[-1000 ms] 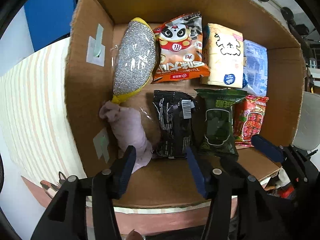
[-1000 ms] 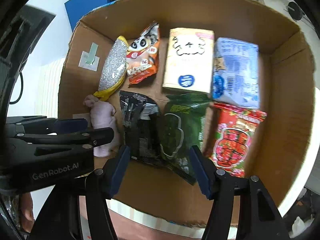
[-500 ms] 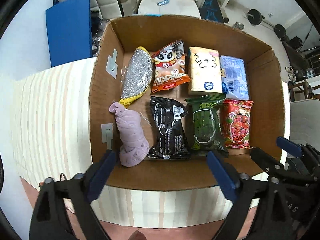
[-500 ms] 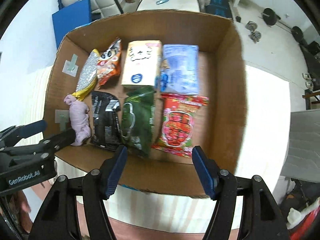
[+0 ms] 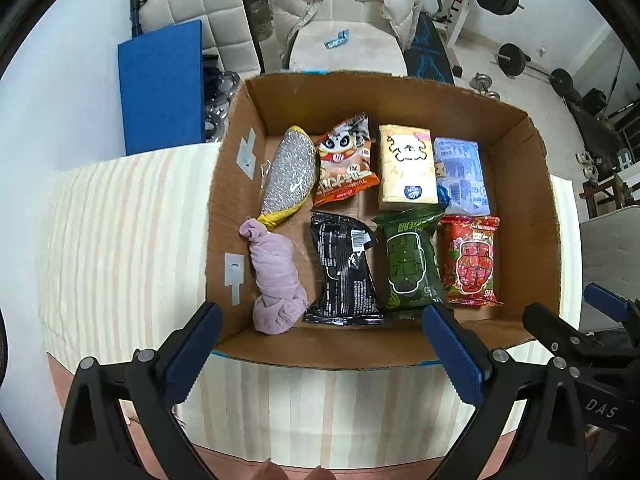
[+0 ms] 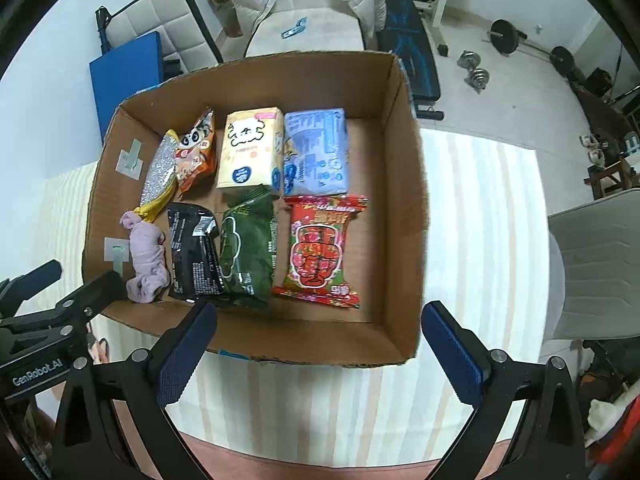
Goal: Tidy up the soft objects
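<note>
While both grippers hang back on the near side of the cardboard box (image 5: 516, 184), nothing is in hand: left gripper (image 5: 320, 348) has its jaws spread wide and empty, right gripper (image 6: 316, 344) the same.

Where the soft stuff sits, all inside the box:
- far row, left to right: silver scrubber (image 5: 289, 176), panda snack bag (image 5: 344, 162), cream tissue pack (image 5: 407, 170), blue tissue pack (image 5: 462, 178)
- near row: lilac cloth bundle (image 5: 276, 280), black packet (image 5: 344, 272), green packet (image 5: 412, 260), red packet (image 5: 472, 256)

Looks packed to me, so risk is mostly self-inflicted from here:
- Near wall of the box stands between your fingers and the near row. Come in low and you'll likely catch the rim and shove or tip the box on the striped cloth (image 6: 480, 240).
- Black and green packets overlap at the edge. Pinch one and the other probably drags along.
- Cloth bundle is touching the scrubber's yellow tip and lies hard against the left wall; a finger going in there could snag both.
- Foil bags are slick and puffy, so a shallow pinch may slip.
- The two grippers are near each other on your left side; watch for a clash if both reach in.
</note>
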`<state>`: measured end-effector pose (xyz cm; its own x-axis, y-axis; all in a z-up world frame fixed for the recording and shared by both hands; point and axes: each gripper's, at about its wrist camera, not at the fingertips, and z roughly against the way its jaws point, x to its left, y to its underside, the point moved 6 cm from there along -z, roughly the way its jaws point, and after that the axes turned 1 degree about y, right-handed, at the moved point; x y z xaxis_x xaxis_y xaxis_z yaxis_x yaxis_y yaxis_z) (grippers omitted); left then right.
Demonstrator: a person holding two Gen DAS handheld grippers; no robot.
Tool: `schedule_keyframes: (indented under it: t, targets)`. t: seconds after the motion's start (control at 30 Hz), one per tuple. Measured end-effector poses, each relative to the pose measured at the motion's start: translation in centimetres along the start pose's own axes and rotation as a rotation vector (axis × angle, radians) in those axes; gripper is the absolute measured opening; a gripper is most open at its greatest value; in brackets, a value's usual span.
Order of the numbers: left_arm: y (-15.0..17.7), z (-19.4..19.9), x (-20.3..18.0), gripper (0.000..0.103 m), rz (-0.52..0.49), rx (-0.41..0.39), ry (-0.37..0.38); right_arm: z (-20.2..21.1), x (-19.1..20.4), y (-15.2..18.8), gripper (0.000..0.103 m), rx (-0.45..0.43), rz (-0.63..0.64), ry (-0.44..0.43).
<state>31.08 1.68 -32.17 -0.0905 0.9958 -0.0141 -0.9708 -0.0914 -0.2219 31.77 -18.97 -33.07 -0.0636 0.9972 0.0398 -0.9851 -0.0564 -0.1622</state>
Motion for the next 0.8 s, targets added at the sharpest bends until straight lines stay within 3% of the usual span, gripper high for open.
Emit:
schedule_keyframes:
  t: [0.37, 0.8]
  targets:
    - [1.4, 4.9, -0.4, 0.103, 0.002, -0.095, -0.012, 3.7, -0.1, 1.6, 0.103, -0.069, 0.012, 0.023]
    - [8.7, 17.4, -0.5, 0.103, 0.034, -0.278, 0.004, 16.7, -0.3, 9.8, 0.103, -0.275, 0.027, 0.013]
